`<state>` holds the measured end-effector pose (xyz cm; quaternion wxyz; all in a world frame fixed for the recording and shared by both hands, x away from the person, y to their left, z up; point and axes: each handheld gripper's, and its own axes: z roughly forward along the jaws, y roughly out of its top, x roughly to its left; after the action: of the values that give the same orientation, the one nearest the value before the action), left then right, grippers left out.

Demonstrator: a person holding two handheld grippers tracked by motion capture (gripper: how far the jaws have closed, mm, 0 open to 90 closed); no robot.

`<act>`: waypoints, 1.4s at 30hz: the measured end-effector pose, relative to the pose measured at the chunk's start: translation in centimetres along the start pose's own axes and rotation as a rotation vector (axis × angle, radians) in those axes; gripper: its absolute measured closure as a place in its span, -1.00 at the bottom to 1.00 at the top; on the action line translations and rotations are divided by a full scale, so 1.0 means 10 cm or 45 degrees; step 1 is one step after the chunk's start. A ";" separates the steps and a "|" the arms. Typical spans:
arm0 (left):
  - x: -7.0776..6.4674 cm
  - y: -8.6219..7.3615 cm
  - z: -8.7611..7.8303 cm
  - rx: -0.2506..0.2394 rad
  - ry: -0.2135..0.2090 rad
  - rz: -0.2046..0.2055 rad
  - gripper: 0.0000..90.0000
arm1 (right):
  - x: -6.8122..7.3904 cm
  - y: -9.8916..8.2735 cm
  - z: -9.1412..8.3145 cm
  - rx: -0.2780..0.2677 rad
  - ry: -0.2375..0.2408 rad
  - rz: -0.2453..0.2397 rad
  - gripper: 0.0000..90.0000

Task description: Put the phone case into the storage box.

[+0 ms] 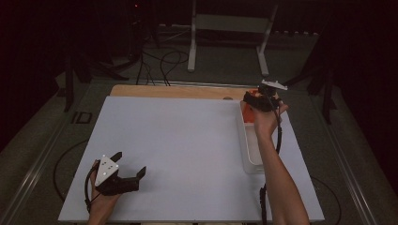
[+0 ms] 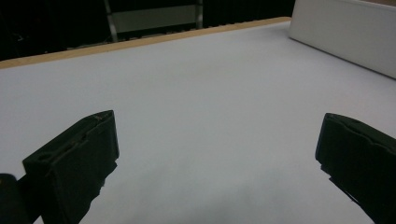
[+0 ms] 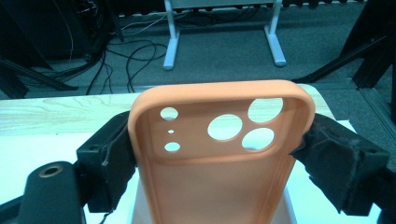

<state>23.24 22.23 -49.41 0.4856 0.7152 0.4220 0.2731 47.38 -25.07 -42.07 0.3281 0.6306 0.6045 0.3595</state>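
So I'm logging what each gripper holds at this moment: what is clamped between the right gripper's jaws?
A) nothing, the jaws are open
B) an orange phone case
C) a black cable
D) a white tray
B: in the right gripper view the two black jaws press on either side of the orange phone case, camera cut-outs up; the right gripper hangs over the white tray.

A white sheet covers the table, leaving a strip of bare wood along the far edge. A white rectangular tray lies on the sheet near its right side.
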 end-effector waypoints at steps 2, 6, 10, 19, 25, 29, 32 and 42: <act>0.00 0.00 0.00 -0.001 -0.001 0.001 -0.99 | 0.00 -0.01 0.01 0.002 0.001 -0.002 -0.64; 0.00 0.00 0.00 -0.001 -0.001 0.000 -0.99 | 0.01 -0.02 0.02 0.003 0.002 -0.002 -0.64; 0.00 0.00 0.00 -0.001 0.000 0.001 -0.99 | 0.01 -0.03 0.04 0.006 0.000 -0.015 -0.64; 0.00 0.00 0.00 -0.001 -0.002 0.002 -0.99 | 0.03 -0.04 0.07 0.021 -0.005 -0.023 -0.64; -0.01 0.00 0.00 0.002 -0.003 0.005 -0.99 | 0.04 -0.06 0.09 0.032 -0.008 -0.032 -0.64; 0.00 0.00 0.00 -0.001 -0.003 0.002 -0.99 | 0.06 -0.08 0.12 0.045 -0.013 -0.035 -0.64; 0.00 0.00 -0.01 -0.005 -0.003 0.001 -0.99 | 0.06 -0.09 0.13 0.047 -0.013 -0.041 -0.64; 0.00 0.00 -0.01 -0.005 -0.003 -0.001 -0.99 | 0.06 -0.09 0.16 0.052 -0.028 -0.057 -0.64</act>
<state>23.17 22.26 -49.39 0.4876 0.7144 0.4212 0.2729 48.23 -24.42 -43.61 0.3299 0.6274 0.6220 0.3326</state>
